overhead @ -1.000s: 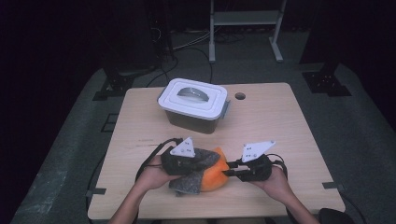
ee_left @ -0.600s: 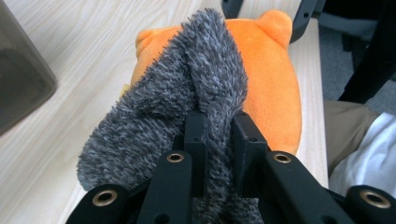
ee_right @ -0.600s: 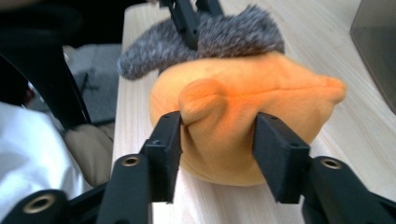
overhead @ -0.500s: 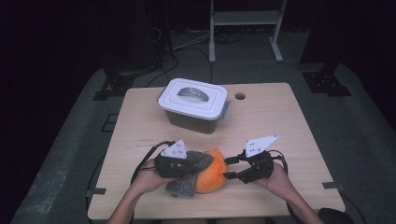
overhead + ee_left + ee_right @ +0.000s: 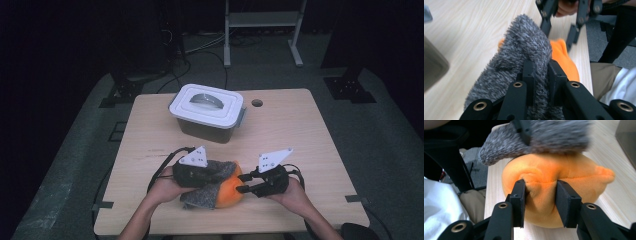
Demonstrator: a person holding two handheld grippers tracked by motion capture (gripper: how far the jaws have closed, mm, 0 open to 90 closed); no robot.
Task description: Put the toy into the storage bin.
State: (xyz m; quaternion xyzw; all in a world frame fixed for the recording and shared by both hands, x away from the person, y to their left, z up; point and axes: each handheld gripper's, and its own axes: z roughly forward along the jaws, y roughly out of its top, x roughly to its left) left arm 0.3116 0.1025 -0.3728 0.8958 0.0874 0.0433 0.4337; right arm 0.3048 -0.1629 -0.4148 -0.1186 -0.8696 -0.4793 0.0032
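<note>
High view: near the front edge of the pale wooden table [image 5: 300, 130], the left gripper [image 5: 220, 176] and right gripper [image 5: 242, 186] meet over a soft bundle, a fuzzy grey knitted cloth [image 5: 202, 197] lying over a rounded orange plush piece [image 5: 229, 192]; behind them, well apart, stands a white-lidded plastic storage box [image 5: 207, 112] with its lid on and a curved handle recess on top. From this height the jaw positions are too small to read. Left gripper view: its own two black jaws are closed tight on a fold of the grey cloth [image 5: 524, 55], pile bulging on both sides of the pads; the orange plush [image 5: 564, 57] shows behind the cloth, and the right gripper [image 5: 559, 32] comes down from the top edge beside it. Right gripper view: the two jaws straddle a raised ridge of the orange plush [image 5: 554, 187], having just been closing; the pads appear to press into the fabric, which dents and creases between them, though the contact on the right pad is less clear. The grey cloth [image 5: 541, 140] lies on top of the plush, with the left gripper's black jaw set in it at the upper edge.
</note>
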